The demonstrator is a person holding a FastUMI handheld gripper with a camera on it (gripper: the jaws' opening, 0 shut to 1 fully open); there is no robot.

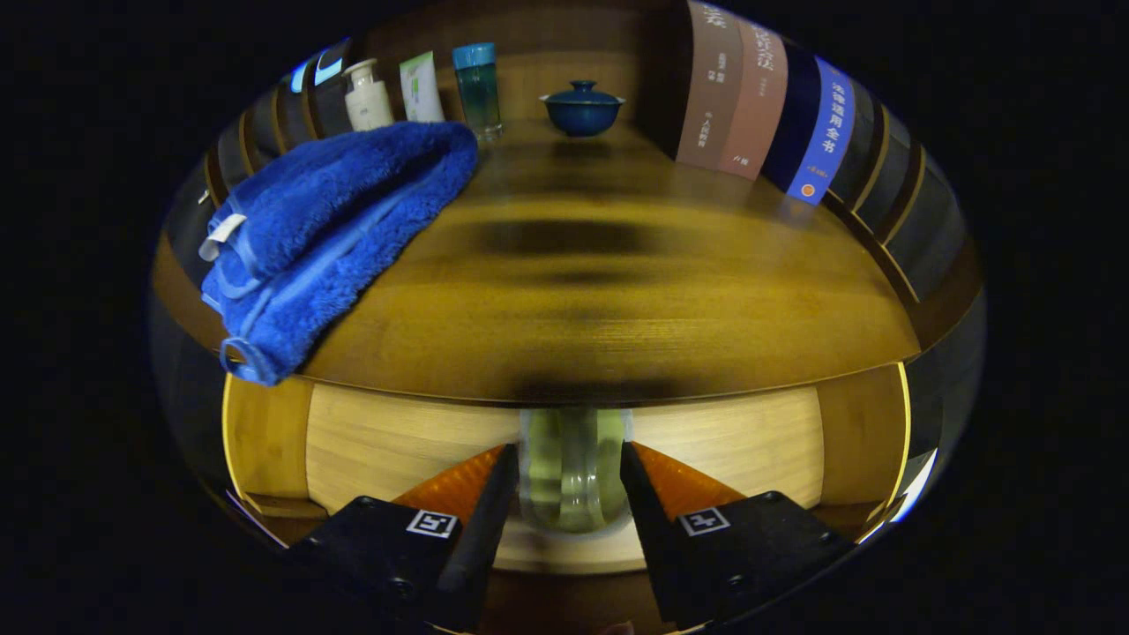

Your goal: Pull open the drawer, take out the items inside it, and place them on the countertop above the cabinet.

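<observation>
My gripper is shut on a clear, greenish glass container, which stands upright between the two fingers with both pressing on its sides. Its top reaches the front edge of the wooden countertop. Behind it is the pale wood panel of the drawer, just below that edge. A blue fluffy towel lies on the countertop beyond the left finger, one corner hanging over the front edge.
Along the back of the countertop stand a white pump bottle, a white and green tube, a teal bottle and a blue lidded bowl. Several books stand upright at the back right.
</observation>
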